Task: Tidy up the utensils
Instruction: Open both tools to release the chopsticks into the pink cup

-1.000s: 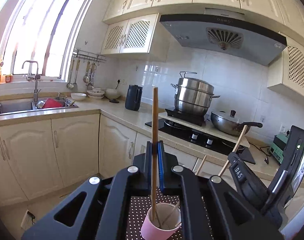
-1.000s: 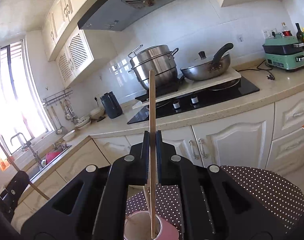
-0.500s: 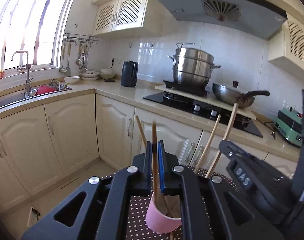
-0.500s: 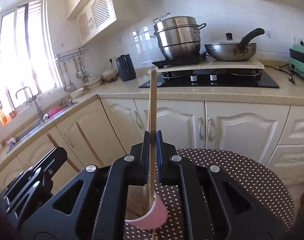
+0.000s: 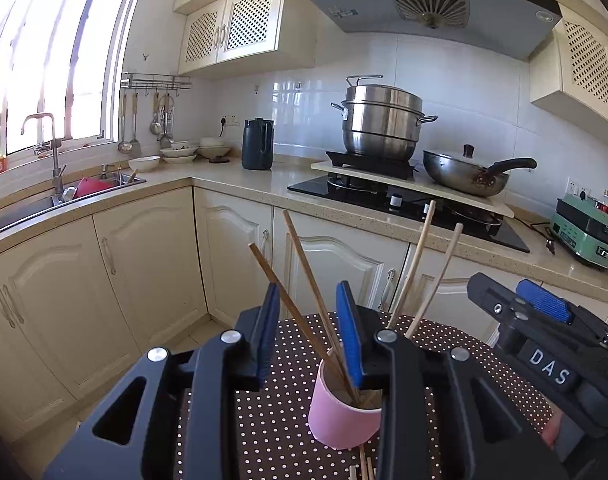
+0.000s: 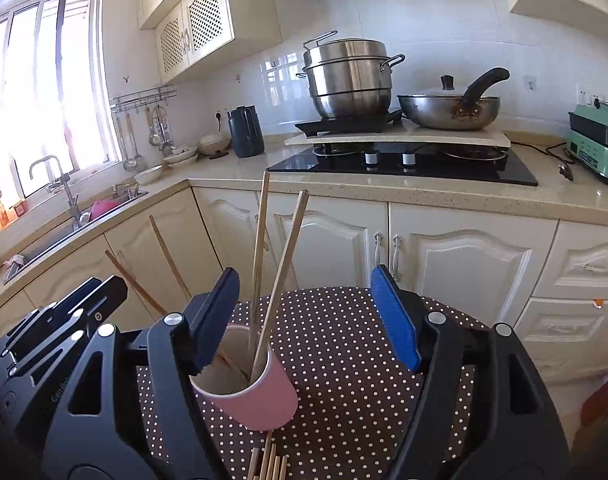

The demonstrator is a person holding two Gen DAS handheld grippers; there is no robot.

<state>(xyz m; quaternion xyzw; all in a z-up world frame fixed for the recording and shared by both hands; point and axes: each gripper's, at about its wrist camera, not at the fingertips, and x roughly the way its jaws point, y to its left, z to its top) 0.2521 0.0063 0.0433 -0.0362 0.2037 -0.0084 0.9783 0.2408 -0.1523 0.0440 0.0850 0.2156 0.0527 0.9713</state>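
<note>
Both tongs stood apart, empty: left gripper (image 5: 310,334), right gripper (image 6: 306,320). Four chopsticks (image 6: 259,256) in pink cup (image 6: 255,396), frame centre. Next: pick loose sticks (image 6: 269,462), bottom edge.

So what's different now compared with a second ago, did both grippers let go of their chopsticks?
Yes. Both the left hand-held gripper and the right hand-held gripper were shut on a chopstick each; now both are open, and the four chopsticks lean loose in the pink cup. The cup stays on the dotted table, with spare chopsticks lying in front.
</note>
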